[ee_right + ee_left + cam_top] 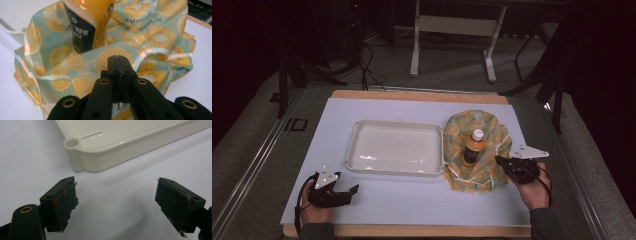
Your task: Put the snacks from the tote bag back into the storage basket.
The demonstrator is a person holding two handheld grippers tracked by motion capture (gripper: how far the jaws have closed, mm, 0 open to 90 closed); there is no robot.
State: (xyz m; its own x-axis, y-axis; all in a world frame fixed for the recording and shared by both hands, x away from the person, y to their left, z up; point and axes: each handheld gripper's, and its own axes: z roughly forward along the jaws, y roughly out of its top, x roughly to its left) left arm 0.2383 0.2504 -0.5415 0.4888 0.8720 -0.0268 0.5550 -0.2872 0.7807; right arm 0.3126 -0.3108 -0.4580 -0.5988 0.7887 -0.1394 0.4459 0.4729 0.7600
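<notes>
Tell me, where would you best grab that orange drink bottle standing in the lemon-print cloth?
Probably at the neck just under the white cap, coming from above or from the person's side. The bottle stands upright on the cloth, whose folds crowd its lower body, so only the upper part is free. The right gripper, jaws shut on the cloth's edge, would first have to let go.

A lab: work table [412, 210], cables on carpet [367, 65], dark equipment stands [452, 30].
</notes>
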